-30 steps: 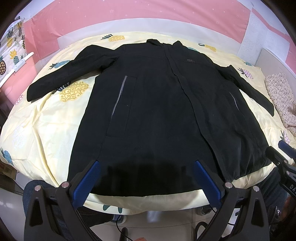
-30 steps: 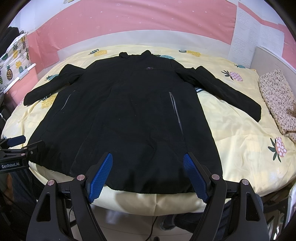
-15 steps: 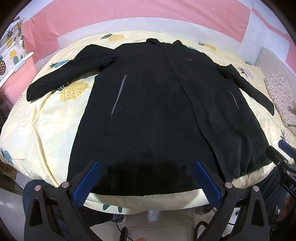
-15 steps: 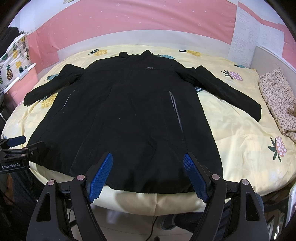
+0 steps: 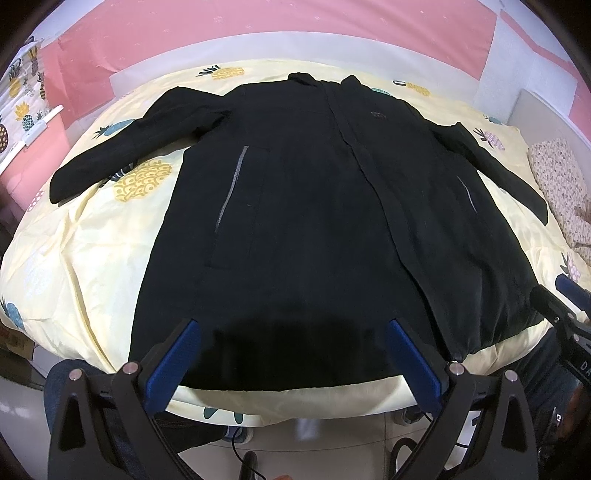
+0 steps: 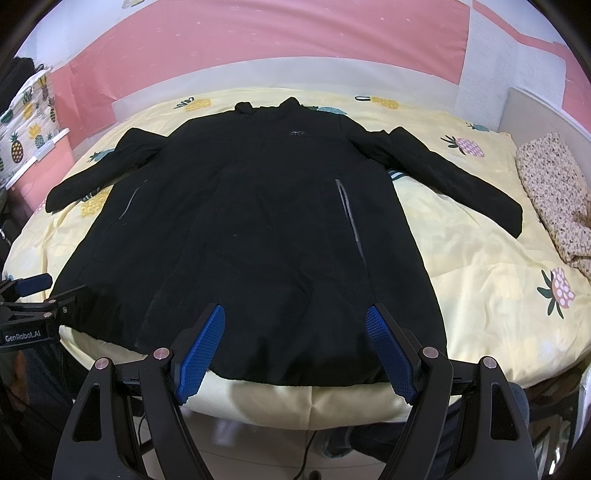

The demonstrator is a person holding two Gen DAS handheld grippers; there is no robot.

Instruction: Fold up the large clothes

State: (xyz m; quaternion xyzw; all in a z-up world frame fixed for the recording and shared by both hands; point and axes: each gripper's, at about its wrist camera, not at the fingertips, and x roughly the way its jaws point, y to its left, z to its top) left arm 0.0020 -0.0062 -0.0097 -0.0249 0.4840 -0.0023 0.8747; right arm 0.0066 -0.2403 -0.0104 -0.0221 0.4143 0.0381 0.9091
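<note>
The left hand-held gripper (image 5: 291, 350), black with blue ribbed pads, is spread wide and holds nothing; its fingertips hang over the near hem of a long black padded coat (image 5: 314, 221), and whether they touch the cloth cannot be told. The right hand-held gripper (image 6: 295, 343), of the same make, is likewise spread and empty, poised over the hem further toward the coat's right side. In each wrist view the other gripper shows at the frame's edge, beside a lower corner of the coat.

The coat lies flat and front-up on a bed covered by a pale yellow quilt printed with pineapples (image 6: 480, 258). Its collar points to the far side, the hem lies at the near edge, and both sleeves are stretched outward on the quilt. Grey pocket zips run down either side of the closed front.

A folded floral cloth (image 6: 550, 192) lies at the right edge of the bed, apart from the sleeve. A pink wall (image 5: 295, 33) stands behind.
</note>
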